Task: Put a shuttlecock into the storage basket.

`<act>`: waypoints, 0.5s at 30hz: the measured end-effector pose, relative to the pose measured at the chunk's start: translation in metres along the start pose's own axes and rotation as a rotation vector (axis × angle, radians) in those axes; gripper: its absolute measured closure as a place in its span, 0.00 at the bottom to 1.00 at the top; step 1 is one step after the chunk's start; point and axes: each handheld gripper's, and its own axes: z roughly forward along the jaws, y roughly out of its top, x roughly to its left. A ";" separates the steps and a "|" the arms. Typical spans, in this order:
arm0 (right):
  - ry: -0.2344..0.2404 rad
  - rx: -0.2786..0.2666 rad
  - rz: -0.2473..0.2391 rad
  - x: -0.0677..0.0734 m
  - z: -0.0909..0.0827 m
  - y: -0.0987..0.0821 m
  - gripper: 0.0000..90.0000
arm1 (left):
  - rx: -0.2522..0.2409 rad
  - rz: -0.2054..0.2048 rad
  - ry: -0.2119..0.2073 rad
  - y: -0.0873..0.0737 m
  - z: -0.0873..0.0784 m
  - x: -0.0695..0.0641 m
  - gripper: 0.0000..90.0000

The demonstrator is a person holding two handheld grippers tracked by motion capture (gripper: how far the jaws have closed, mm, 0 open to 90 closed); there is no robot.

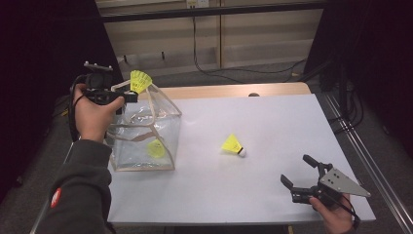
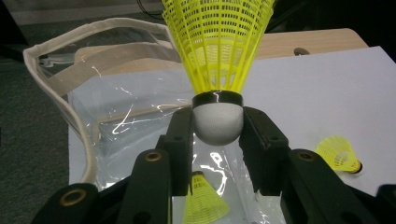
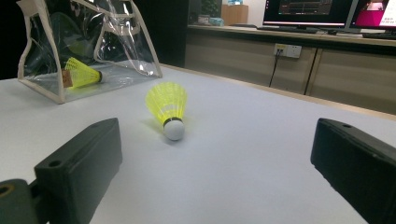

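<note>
**Shuttlecock held over clear bag**

White table [image 1: 272,126] bears a clear bag [image 1: 146,131] at left. Left gripper [image 2: 218,122] clamps a yellow shuttlecock [image 2: 218,51] by its cork above the bag. Right gripper [image 1: 298,171], near right, stands wide open, holding nothing.

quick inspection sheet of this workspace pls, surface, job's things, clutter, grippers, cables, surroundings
surface: white table top, wooden edge at the far side
job's things: clear bag with one yellow shuttlecock inside; a second shuttlecock held above the bag's mouth; a third shuttlecock lying loose on the table
clutter: nothing seen
grippers: left hand-held gripper shut on the second shuttlecock's white cork; right hand-held gripper open, empty, low at the table's near right
cables: black cables on the floor beyond the table
surroundings: pale cabinets, monitors, dark sides
</note>
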 end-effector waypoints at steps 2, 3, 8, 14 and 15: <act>-0.001 0.000 0.000 0.000 0.000 0.000 0.02 | 0.006 -0.001 0.003 0.000 0.001 0.001 0.72; -0.001 -0.001 -0.001 0.000 0.000 0.000 0.02 | 0.005 -0.002 0.007 0.000 0.002 0.002 0.72; -0.002 0.000 -0.003 -0.001 0.000 0.000 0.02 | 0.004 -0.006 0.013 0.001 0.003 0.005 0.72; -0.002 -0.001 0.000 -0.001 0.000 0.000 0.02 | -0.008 -0.026 0.030 0.001 0.005 0.008 0.72; -0.003 -0.001 0.001 -0.001 0.000 0.000 0.02 | -0.012 -0.031 0.035 0.001 0.004 0.009 0.72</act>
